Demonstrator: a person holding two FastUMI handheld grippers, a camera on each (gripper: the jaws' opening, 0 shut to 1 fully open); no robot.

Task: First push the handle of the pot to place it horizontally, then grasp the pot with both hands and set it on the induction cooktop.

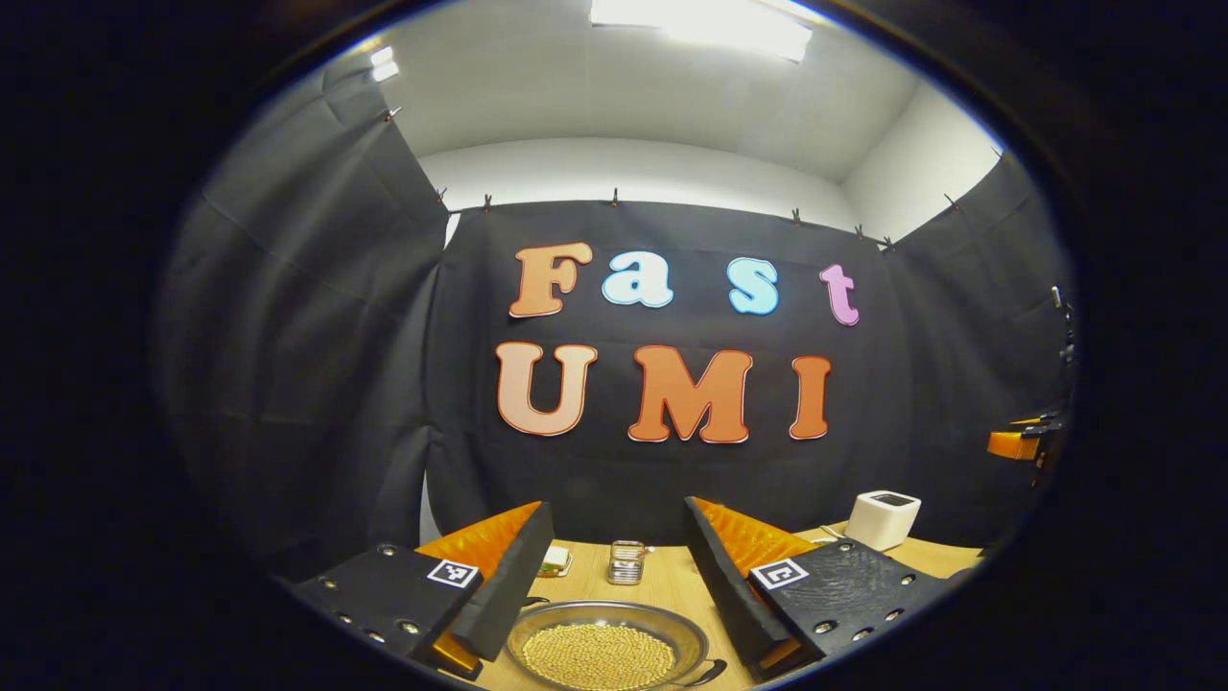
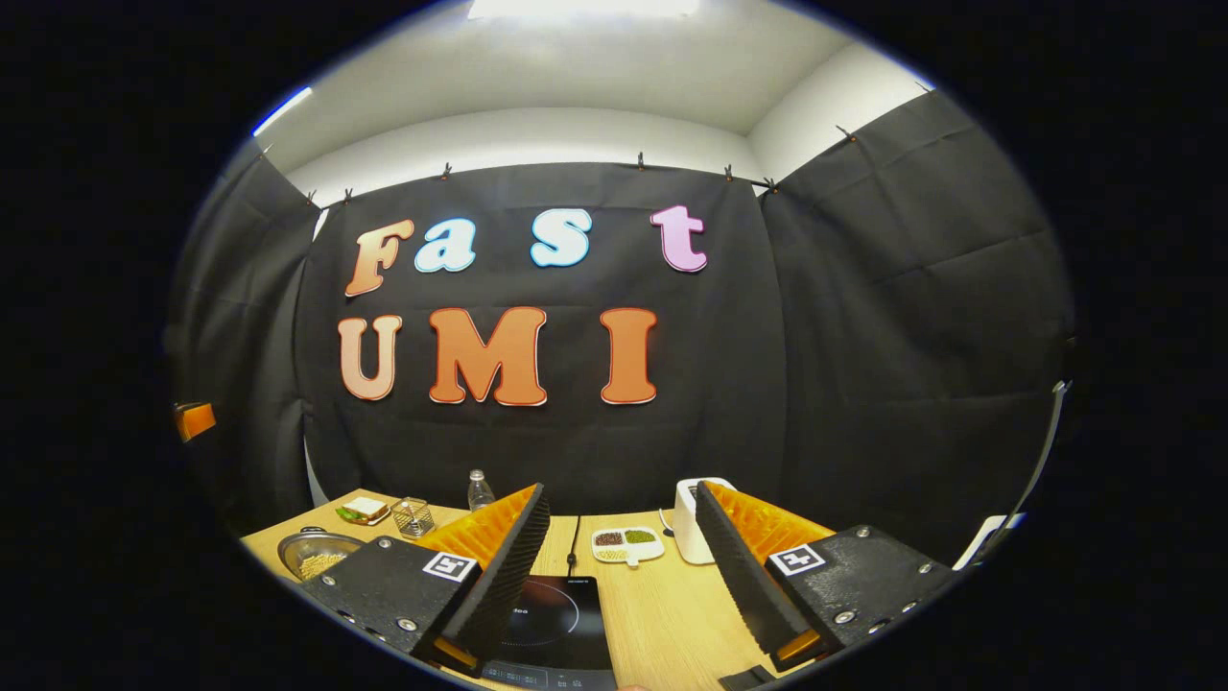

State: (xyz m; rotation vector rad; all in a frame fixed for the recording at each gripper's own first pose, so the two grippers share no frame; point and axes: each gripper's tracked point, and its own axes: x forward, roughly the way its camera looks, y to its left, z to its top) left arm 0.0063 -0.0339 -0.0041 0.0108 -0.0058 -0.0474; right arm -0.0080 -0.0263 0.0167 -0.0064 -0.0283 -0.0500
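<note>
The shallow steel pot of yellow beans [image 1: 602, 655] sits on the wooden table [image 1: 662, 581] at six o'clock, between the left gripper's [image 1: 614, 585] wide-spread, empty fingers. The right gripper [image 2: 624, 576], equally agape, hovers over the black induction cooktop [image 2: 556, 624].

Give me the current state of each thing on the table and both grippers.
pot: on the table, filled with yellow beans, not yet gripped
induction cooktop: bare, nothing on it
left gripper: open, above the pot
right gripper: open, above the cooktop
glass jar: upright
divided dish: holds three kinds of grains
</note>
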